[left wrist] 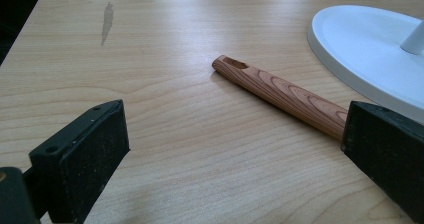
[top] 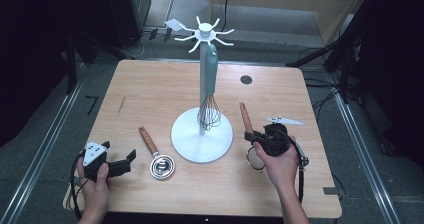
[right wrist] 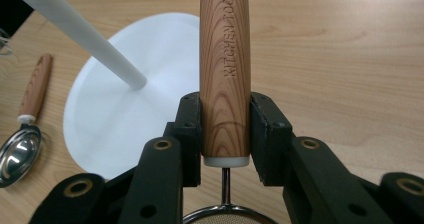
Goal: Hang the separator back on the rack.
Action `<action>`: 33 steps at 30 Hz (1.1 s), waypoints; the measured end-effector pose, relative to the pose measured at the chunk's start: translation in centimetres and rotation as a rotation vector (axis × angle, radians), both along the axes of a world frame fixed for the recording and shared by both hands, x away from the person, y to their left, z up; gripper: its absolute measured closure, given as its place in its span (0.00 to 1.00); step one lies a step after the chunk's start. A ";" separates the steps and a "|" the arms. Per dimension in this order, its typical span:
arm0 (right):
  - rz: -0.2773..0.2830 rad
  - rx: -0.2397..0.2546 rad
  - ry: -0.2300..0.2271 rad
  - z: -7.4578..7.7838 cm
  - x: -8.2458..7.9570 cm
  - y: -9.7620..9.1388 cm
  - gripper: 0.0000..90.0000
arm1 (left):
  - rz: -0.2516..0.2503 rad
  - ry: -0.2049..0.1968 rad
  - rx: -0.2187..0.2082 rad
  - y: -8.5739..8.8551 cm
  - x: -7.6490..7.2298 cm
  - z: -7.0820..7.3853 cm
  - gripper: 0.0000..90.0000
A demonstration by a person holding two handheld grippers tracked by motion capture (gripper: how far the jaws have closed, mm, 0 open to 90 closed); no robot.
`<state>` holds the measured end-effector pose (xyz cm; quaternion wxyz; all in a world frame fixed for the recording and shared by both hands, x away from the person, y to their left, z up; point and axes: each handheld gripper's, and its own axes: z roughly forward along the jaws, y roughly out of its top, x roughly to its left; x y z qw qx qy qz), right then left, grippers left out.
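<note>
High view: the right gripper (top: pixel 256 138) clamps the strainer handle (top: pixel 245 117) beside the white stand (top: pixel 202 134); left gripper view: wide, empty jaws flank a wooden ladle handle (left wrist: pixel 280 96) on the surface (left wrist: pixel 200 149); right gripper view: the handle stands upright between closed jaws.

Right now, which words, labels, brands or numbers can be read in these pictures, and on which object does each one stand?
"KITCHEN TOOL": engraved along the wooden handle that the right gripper clamps, seen in the right gripper view.
Dark mark on the floor left of the table, high view: shaped like a "7", too unclear to be sure.
No other text is readable; the other wooden handle shows none.
</note>
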<state>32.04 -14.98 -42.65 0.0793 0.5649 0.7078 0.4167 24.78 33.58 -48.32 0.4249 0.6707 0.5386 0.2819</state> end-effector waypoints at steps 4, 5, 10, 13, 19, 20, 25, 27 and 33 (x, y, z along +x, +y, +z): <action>0.023 0.016 -0.073 0.8 -0.5 0.3 0.78 | -0.001 -0.001 -0.001 0.0 0.0 0.0 0.00; 0.026 0.024 -0.092 0.9 -0.7 0.4 0.78 | 0.000 -0.001 -0.002 0.0 0.0 0.0 0.00; 0.043 0.061 -0.159 1.4 -1.1 0.5 0.78 | 0.000 -0.001 -0.001 0.0 0.0 0.0 0.00; 0.055 0.073 -0.192 1.6 -1.3 0.6 0.78 | 0.000 0.000 0.000 0.0 0.0 0.0 0.00; 0.076 0.098 -0.246 1.9 -1.6 0.8 0.78 | 0.000 0.000 0.000 0.0 0.0 0.0 0.00; 0.074 0.103 -0.257 1.9 -1.6 0.9 0.78 | 0.000 -0.001 0.000 0.0 0.0 0.0 0.00; 0.091 0.116 -0.329 2.3 -2.0 1.1 0.78 | 0.000 -0.003 0.000 0.0 0.0 0.0 0.00; 0.097 0.119 -0.364 2.5 -2.1 1.2 0.78 | 0.001 -0.002 0.000 0.0 0.0 0.0 0.00; 0.111 0.132 -0.398 2.9 -2.3 1.6 0.78 | 0.001 -0.002 -0.001 0.0 0.0 0.0 0.00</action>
